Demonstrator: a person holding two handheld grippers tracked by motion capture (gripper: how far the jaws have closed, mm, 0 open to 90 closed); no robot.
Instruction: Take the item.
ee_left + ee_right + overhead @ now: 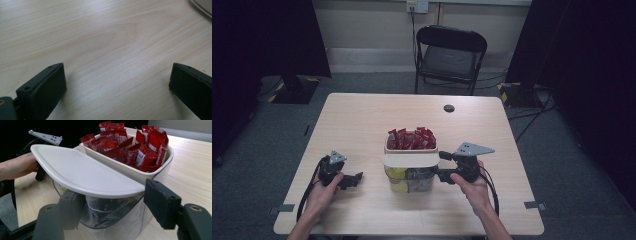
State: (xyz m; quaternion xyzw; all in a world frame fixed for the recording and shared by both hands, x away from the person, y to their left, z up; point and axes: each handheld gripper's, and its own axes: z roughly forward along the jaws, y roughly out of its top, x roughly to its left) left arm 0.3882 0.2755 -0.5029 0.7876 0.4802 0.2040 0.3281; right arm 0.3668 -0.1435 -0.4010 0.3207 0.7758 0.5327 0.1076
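Note:
A clear tub [418,183] stands at the table's middle, with a white insert [117,168] in its far half full of red sachets [412,139]. A white lid [409,160] covers its near half; dark and yellow items show through the wall below. My right gripper [443,165] is at the tub's right side, open. In the right gripper view its jaws [117,207] stand on either side of the tub's end under the lid [82,175]; contact is unclear. My left gripper [354,178] rests left of the tub, open over bare table [117,85].
The light wooden table [362,120] has a black round cap [449,108] near its far edge. A black folding chair [451,55] stands behind the table. Dark curtains hang at both sides. The tub's rim [202,8] shows at the top right of the left gripper view.

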